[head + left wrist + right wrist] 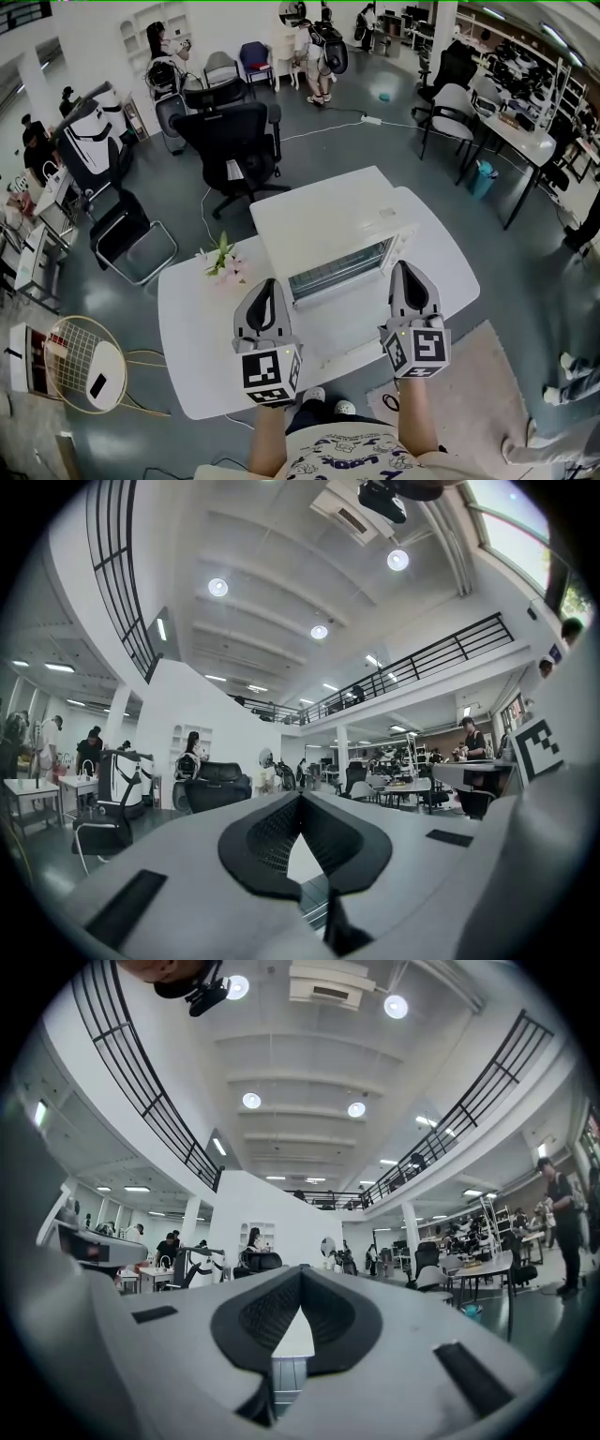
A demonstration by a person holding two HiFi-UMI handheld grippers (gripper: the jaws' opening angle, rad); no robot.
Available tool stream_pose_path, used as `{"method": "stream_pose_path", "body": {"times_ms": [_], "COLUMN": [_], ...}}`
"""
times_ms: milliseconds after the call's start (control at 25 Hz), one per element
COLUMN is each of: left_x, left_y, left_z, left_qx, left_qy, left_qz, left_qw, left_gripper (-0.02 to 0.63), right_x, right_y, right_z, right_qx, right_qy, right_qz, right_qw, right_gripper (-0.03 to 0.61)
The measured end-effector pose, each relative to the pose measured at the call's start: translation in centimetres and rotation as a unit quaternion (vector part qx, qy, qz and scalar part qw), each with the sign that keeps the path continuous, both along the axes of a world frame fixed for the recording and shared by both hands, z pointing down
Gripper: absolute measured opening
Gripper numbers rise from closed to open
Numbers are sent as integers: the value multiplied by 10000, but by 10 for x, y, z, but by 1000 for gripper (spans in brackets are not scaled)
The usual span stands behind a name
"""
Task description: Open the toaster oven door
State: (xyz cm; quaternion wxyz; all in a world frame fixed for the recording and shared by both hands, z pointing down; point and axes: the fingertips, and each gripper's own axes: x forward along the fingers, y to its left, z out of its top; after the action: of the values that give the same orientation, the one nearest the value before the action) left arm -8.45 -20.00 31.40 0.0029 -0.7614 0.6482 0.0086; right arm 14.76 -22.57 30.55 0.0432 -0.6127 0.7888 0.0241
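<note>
Toaster oven [328,220] sits mid-worktop toward the far edge, white body, front turned to the near edge. Its door [339,269] reads as upright against the front. Rack bars show behind the pane, and no flap lies folded down on the worktop [202,356] ahead of it, though the steep angle leaves some doubt. A flower sprig [223,261] lies just off the oven's left side. Left claw [267,287] and right claw [410,273] hang over the near half of the worktop, one toward each front corner of the oven, and neither appears to touch it. Left gripper view: left claw [300,797] has its tips met and nothing between them, with the oven's white top and rack lines showing beyond. Right gripper view: right claw [301,1271] likewise drawn together and empty, aimed at the same front. Judgement: the open door the task wants is not on show. The door stands shut as far as can be made out, and no claw has hold of its handle. The scene fits an approach as well as a pull-back.
</note>
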Motion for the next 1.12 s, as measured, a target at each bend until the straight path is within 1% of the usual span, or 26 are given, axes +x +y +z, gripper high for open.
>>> {"method": "stream_pose_path", "body": {"times_ms": [280,560,1120], "left_x": [-10,-15,-7], "left_y": [-6,-10,-13], "left_z": [1,5,0], "left_qx": [-1,5,-28], "left_qy": [-5,-31,-22], "left_qz": [-26,-24,-18], "left_qw": [10000,10000,10000], "left_gripper": [3,3,3], "right_x": [-10,-10,0], "right_y": [-7,-12,-13], "right_z": [2,11,6], "right_qx": [-12,-58,-94], "right_qy": [48,29,25], "right_qz": [-25,11,58], "right_qw": [10000,10000,9999], "right_gripper": [-3,-5,-5]}}
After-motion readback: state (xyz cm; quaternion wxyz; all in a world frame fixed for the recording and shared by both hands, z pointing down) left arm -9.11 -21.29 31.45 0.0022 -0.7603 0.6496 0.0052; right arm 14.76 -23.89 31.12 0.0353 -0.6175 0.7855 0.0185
